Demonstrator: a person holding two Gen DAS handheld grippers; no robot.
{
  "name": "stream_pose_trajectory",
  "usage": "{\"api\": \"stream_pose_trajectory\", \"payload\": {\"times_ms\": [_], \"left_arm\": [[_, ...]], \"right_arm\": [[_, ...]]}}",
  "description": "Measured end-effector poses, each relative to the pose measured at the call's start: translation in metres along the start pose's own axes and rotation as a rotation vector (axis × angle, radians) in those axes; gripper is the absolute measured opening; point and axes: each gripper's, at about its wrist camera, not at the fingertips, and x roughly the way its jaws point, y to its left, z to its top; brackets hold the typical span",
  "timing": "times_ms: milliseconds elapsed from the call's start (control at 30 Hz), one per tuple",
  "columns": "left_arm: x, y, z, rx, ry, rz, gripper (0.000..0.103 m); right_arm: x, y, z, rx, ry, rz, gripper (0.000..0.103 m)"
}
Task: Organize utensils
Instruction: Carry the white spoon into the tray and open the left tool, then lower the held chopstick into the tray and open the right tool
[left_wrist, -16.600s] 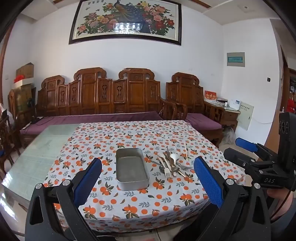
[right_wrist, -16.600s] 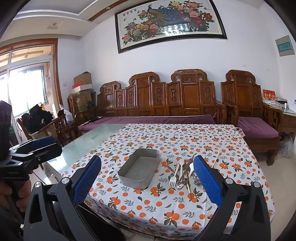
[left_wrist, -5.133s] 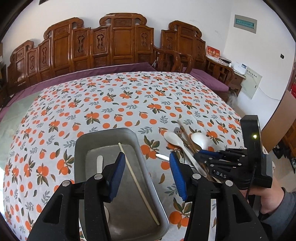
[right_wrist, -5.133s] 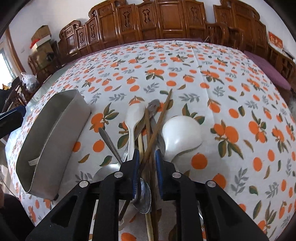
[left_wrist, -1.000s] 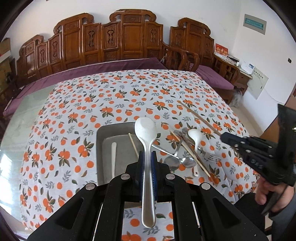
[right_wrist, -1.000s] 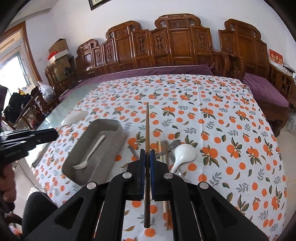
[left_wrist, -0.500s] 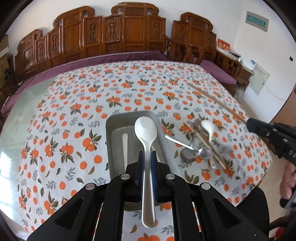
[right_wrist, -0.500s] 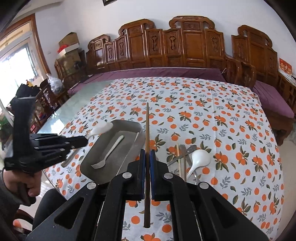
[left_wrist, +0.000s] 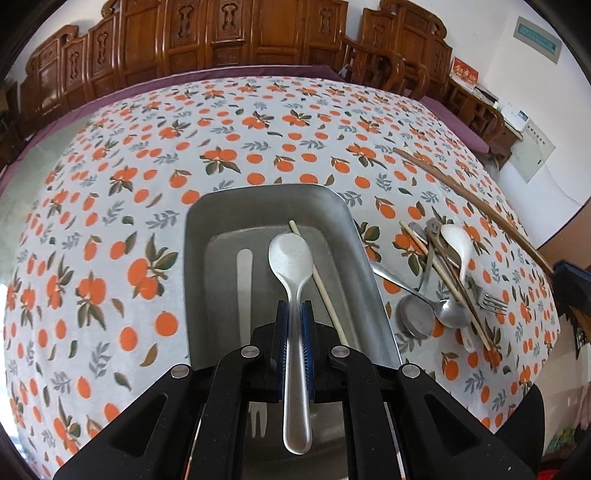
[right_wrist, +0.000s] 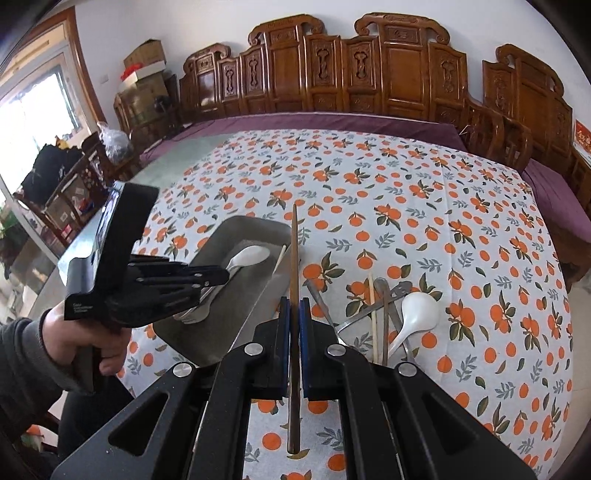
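A long-handled white spoon (left_wrist: 291, 266), glossy and faintly speckled, above the metal tray (left_wrist: 266, 199).

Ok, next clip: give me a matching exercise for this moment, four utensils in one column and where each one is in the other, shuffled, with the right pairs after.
Things:
1. white spoon
2. dark brown chopstick
3. pale fork
4. metal spoons

Places:
A. lying flat in the metal tray
B. clamped in the right gripper
C. on the tablecloth, right of the tray
D. clamped in the left gripper, over the tray

Pairs: 1-D, 2-B, 3-A, 4-C
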Motion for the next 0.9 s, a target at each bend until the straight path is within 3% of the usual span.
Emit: {"api": "stream_pose_trajectory", "payload": {"times_ms": [233,900], "left_arm": [[0.003,0.003,0.002,0.009,0.008,-0.004,0.007],[-0.12,0.049,-0.029,-0.008,-0.169,0.038,0.008]], "right_arm": [[0.014,0.003,0.002,-0.002,0.026,0.001,0.006],[0.08,0.071,0.009,-0.042,0.087,0.057,0.006]]}}
